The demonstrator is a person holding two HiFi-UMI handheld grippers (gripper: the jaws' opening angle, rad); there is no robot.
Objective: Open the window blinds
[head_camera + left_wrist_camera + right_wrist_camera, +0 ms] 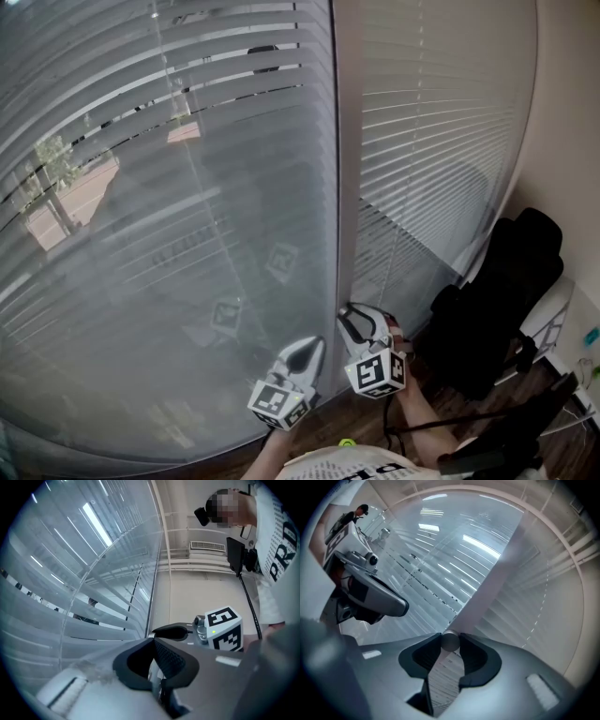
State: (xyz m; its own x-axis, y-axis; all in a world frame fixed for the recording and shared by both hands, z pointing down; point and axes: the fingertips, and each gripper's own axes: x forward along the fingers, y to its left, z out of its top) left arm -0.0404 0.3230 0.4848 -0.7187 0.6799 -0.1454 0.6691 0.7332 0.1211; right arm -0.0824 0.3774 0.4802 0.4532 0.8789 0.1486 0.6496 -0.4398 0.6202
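Right hand-held gripper [450, 649] clamped on the round end of the tilt wand [450, 641], which hangs by the mullion [345, 187] between the closed slatted blinds [187, 206]. Left hand-held gripper [156, 666] has its jaws pressed together, nothing clearly held. Wand likely light, stiff, smooth, so it may slip when twisted. Grip low. Slats look thin and easily bent.

soft daylight filters through the blinds [169, 234]; fisheye edges darken and bend.

Head view: faces steeply down onto the left claw [307, 349] and right claw [352, 321], close to the blinds [169, 216]. Both gripper views look upward along their own jaws — sharing the blinds, the window post [345, 169] and the opposite claw.
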